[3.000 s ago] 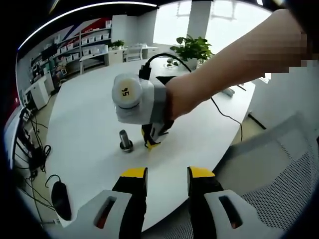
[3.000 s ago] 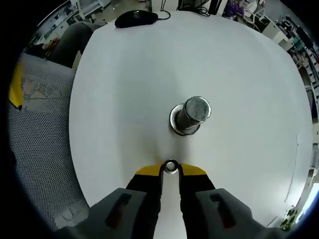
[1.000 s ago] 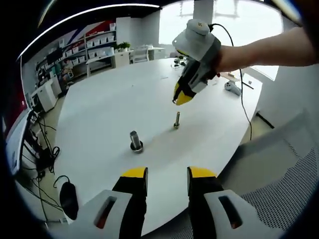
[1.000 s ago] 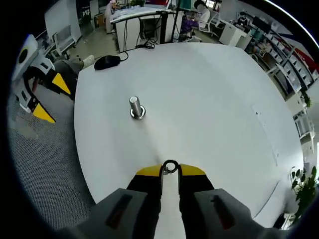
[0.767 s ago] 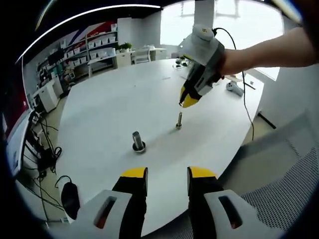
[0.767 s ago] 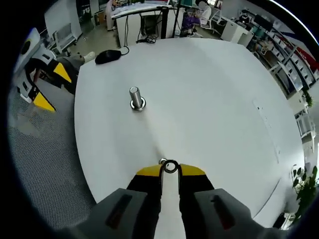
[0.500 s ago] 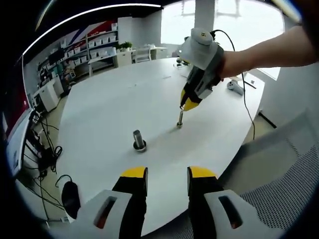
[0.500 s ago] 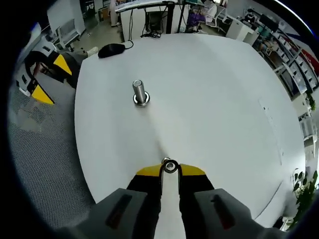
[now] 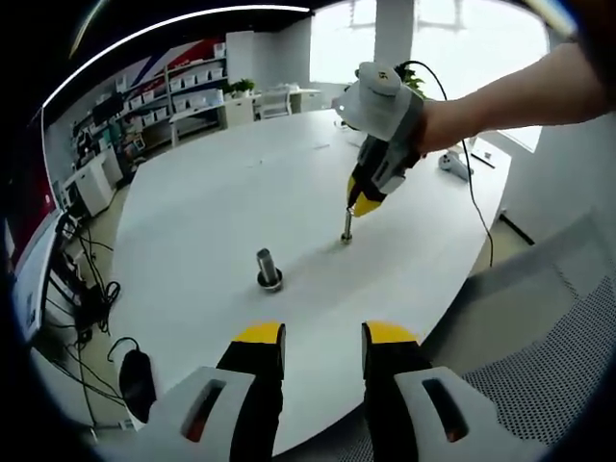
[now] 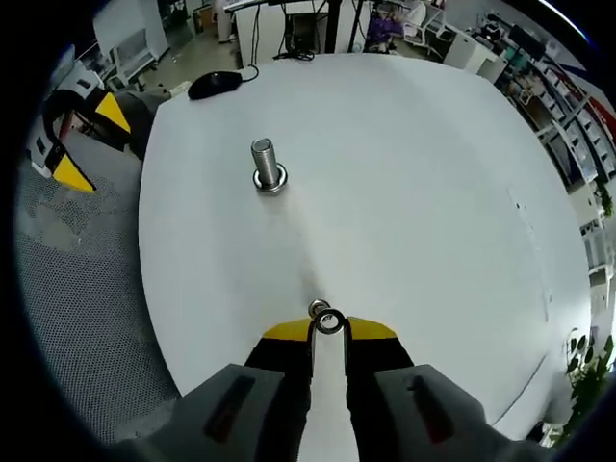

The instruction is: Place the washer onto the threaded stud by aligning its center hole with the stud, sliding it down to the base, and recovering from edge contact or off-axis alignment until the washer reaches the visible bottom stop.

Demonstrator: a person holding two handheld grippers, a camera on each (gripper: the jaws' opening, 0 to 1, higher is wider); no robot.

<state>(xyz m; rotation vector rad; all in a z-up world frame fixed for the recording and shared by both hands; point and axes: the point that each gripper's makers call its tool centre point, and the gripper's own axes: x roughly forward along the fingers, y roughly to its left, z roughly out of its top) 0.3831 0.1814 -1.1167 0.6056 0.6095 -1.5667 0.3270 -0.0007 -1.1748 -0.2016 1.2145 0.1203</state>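
The washer (image 10: 329,321), a small stiff metal ring likely light and slick, sits pinched by its rim between the right gripper (image 10: 328,330) tips, just over the top of the thin stud (image 9: 346,224). The left gripper (image 9: 324,339) hangs apart with jaws narrowly parted and empty. The white table (image 10: 404,183) is smooth and bare but for a thicker bolt (image 10: 266,165) well aside, in an office with shelves (image 9: 188,72).

A large white round table (image 9: 192,212) stands in a bright office. Shelving (image 9: 183,82) lines the far wall beside tall, glaring windows (image 9: 452,38). A potted plant (image 9: 236,87) sits on a distant desk. A grey mesh chair (image 9: 558,356) stands near the table.
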